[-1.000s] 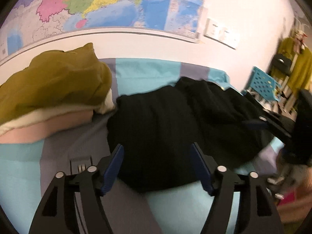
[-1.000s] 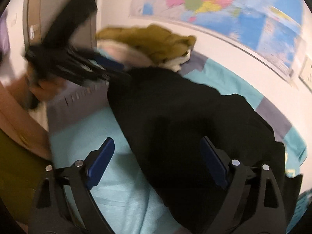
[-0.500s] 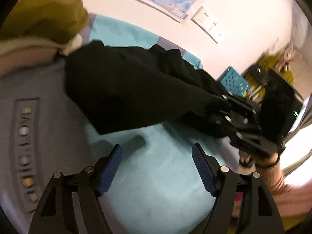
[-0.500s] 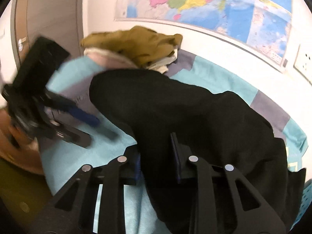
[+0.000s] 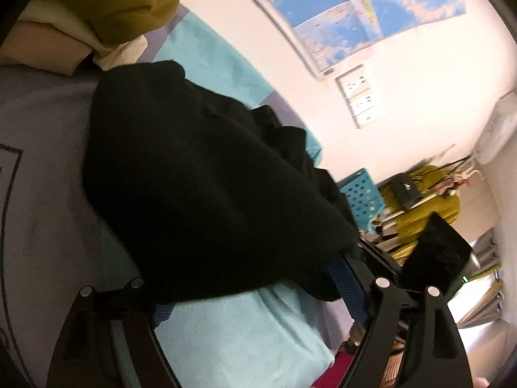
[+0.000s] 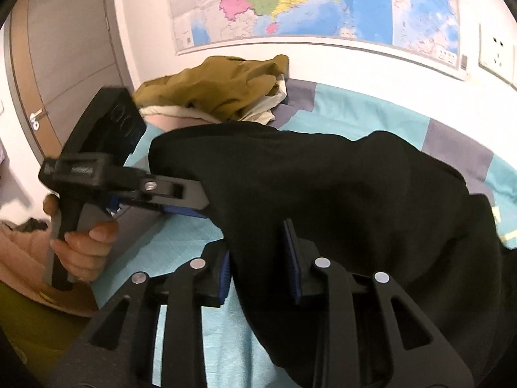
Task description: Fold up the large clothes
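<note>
A large black garment [image 5: 206, 187] lies across a teal and grey bed. In the left wrist view my left gripper [image 5: 258, 294] stands open with the garment's near edge draped between its blue-padded fingers [image 5: 347, 287]. In the right wrist view my right gripper [image 6: 261, 258] is shut on a fold of the black garment [image 6: 323, 187]. The left gripper [image 6: 190, 207] shows there too, hand-held, its fingers at the garment's left edge. The right gripper's body shows at the right of the left wrist view [image 5: 436, 252].
A pile of olive, cream and pink clothes [image 6: 223, 97] sits at the bed's far end by the wall. A world map [image 6: 307, 3] hangs above. A door [image 6: 64, 64] is at left. A blue basket [image 5: 362, 194] and a clothes rack [image 5: 426, 194] stand beyond the bed.
My left gripper moved in onto the garment's near edge, which now lies between its open fingers. My right gripper, open a second ago, stays shut on the garment.
</note>
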`<action>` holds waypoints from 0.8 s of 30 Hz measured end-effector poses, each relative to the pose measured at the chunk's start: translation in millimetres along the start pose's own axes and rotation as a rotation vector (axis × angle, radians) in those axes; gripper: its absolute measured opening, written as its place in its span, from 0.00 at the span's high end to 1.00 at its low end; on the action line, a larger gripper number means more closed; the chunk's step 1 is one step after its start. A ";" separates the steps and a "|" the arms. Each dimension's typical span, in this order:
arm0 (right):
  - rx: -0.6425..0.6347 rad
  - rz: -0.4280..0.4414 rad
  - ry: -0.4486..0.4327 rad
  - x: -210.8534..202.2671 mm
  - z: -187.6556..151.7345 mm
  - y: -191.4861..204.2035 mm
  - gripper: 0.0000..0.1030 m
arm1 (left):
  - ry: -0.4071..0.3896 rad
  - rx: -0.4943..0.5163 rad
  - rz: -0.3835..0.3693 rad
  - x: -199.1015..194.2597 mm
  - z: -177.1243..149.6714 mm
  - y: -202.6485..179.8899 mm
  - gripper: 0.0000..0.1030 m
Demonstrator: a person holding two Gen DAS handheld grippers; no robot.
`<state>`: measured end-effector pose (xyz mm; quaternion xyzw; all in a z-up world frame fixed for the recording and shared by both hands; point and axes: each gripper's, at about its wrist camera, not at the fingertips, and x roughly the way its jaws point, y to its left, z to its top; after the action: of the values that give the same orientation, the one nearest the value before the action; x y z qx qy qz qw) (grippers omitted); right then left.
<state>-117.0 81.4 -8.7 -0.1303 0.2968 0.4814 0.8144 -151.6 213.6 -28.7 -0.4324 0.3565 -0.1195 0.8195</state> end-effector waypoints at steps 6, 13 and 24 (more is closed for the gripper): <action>-0.017 -0.006 0.024 6.1 -7.0 6.5 0.66 | -0.074 -0.128 -0.130 -14.6 3.7 15.0 0.16; 0.053 0.035 0.009 -6.0 -11.4 1.9 0.54 | -0.037 -0.071 -0.005 8.6 15.7 -1.5 0.18; 0.615 0.162 -0.077 -106.7 -106.0 -79.8 0.14 | 0.046 0.024 0.191 35.5 34.2 -2.9 0.55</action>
<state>-124.7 -86.8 -33.4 0.1641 0.4069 0.4369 0.7853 -102.3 215.3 -30.8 -0.3836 0.4133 -0.0549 0.8240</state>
